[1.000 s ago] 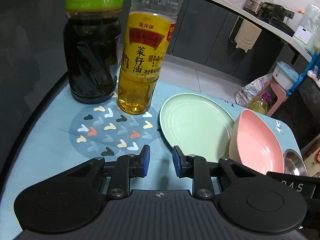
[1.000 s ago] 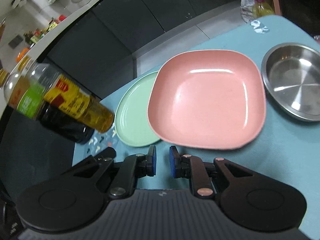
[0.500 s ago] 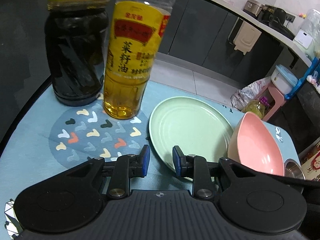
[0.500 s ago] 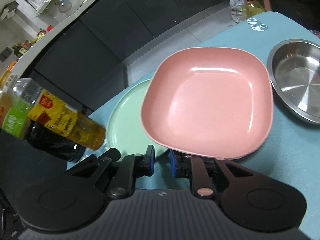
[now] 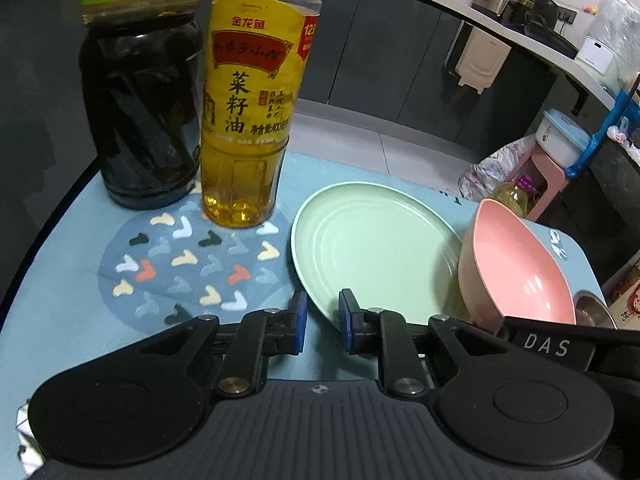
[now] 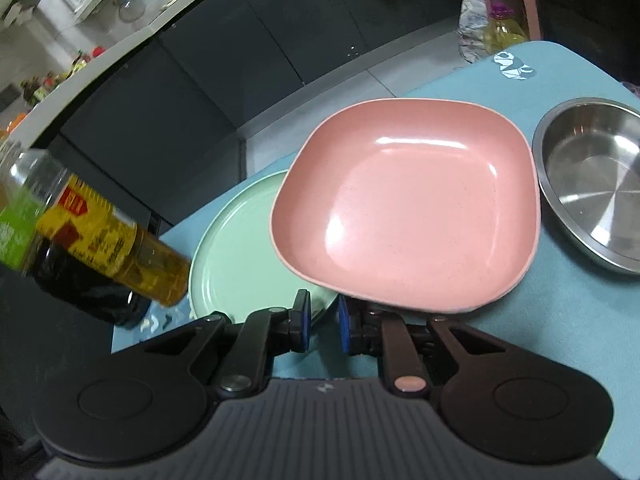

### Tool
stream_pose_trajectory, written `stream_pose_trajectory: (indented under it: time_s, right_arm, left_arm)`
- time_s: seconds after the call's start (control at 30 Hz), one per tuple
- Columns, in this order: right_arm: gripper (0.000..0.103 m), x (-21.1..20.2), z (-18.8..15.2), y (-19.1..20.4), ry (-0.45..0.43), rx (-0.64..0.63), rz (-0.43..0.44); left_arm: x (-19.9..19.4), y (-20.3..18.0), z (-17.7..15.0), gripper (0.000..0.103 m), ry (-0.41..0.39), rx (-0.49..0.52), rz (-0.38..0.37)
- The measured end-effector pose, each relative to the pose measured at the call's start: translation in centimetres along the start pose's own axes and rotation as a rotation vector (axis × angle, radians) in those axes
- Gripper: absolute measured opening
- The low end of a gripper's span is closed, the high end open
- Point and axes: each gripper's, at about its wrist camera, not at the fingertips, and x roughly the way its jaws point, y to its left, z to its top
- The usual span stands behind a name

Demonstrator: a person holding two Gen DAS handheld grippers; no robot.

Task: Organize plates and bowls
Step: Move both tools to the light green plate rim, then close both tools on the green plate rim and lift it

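Directly ahead of the left gripper (image 5: 322, 312) fingers, flat on the table mat (image 5: 60, 300): the round plate (image 5: 372, 248), near rim between the two fingertips. Ahead and to the left of those fingers, upright and side by side: the oil bottle (image 5: 248, 120), with the vinegar bottle (image 5: 140, 120) touching its left. To the right of the plate, tilted, overlapping the plate's right edge: the square dish (image 6: 404, 208). Near edge of that dish right over the right finger of the right gripper (image 6: 322, 312). Further right of those fingers, on the mat just beside the dish: the metal bowl (image 6: 592, 184). Ahead-left of the right gripper's fingers, partly under the dish: the round plate again, bottles beyond its left rim.
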Motion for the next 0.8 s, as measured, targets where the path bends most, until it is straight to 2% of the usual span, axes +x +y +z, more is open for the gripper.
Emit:
stream_pose_trajectory:
  time_s: [0.23, 0.4, 0.67, 0.8]
  right_arm:
    - [0.016, -1.6, -1.4, -0.1, 0.051, -0.003, 0.026]
    - [0.016, -3.2, -3.3, 0.1, 0.100, -0.031, 0.049]
    - [0.016, -5.7, -5.1, 1.2, 0.136, -0.056, 0.102]
    - [0.016, -7.1, -5.7, 2.2, 0.124, -0.097, 0.116]
  left_arm:
    - [-3.2, 1.3, -2.1, 0.017, 0.016, 0.030, -0.026]
    - [-5.6, 2.7, -3.5, 0.018, 0.023, 0.012, -0.030]
    - [-9.4, 4.5, -4.8, 0.018, 0.003, -0.031, -0.039]
    - [-10.8, 4.9, -5.3, 0.018, -0.014, -0.041, -0.038]
